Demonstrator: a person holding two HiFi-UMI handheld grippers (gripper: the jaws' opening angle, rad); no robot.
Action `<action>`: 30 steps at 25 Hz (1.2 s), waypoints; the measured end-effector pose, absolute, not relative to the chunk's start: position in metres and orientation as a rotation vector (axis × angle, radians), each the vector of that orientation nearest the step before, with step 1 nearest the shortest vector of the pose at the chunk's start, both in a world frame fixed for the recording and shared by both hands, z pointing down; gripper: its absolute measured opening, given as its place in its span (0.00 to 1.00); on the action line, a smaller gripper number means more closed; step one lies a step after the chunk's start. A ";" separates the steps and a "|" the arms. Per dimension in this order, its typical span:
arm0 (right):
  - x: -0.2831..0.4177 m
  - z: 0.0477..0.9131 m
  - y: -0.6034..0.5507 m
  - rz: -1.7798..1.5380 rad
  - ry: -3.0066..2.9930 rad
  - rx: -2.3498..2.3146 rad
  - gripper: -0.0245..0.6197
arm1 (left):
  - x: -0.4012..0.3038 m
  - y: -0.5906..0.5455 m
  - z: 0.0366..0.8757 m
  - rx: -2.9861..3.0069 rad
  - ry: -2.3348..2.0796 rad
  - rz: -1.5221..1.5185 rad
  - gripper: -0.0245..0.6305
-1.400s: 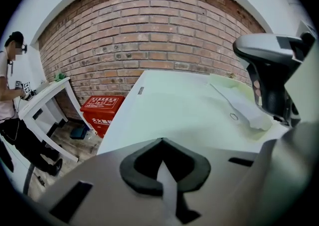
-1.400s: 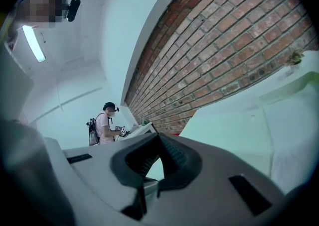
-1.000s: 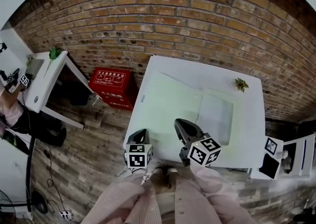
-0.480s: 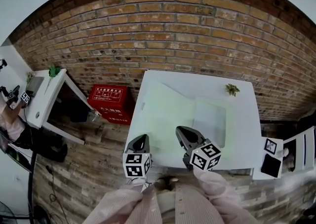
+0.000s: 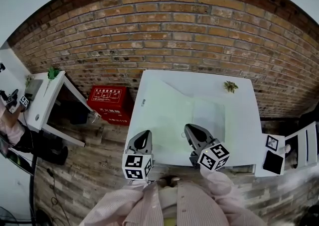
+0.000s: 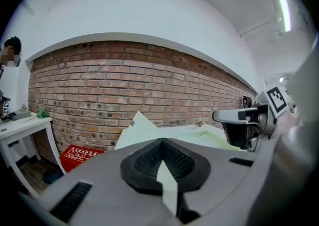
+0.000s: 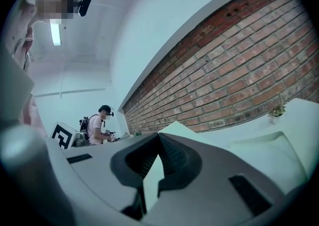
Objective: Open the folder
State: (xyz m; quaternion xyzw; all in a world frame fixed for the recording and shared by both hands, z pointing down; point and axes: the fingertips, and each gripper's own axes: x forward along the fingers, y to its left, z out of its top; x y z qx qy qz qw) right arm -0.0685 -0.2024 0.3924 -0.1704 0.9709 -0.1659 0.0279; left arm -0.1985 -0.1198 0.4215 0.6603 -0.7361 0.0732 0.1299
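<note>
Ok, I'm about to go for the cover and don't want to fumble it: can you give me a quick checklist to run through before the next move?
1. Flat pale green folder lies on the white rectangular table, ahead of both grippers: ok.
2. Left gripper open to take the cover: not ok, its jaws are together.
3. Right gripper open: not ok, its jaws are together too.
4. Folder top free: ok, the small dried plant sprig sits apart from it, near the table's far right corner.
5. Which edge of the folder lifts: cannot tell.
</note>
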 end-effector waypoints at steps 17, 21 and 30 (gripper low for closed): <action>-0.005 0.345 -0.226 -0.337 2.841 -0.752 0.04 | -0.201 -0.116 0.368 2.018 -2.292 0.152 0.03; -0.002 0.342 -0.229 -0.297 2.847 -0.780 0.04 | -0.207 -0.116 0.364 2.006 -2.310 0.143 0.03; 0.007 0.344 -0.235 -0.239 2.829 -0.866 0.04 | -0.211 -0.116 0.366 1.979 -2.344 0.143 0.03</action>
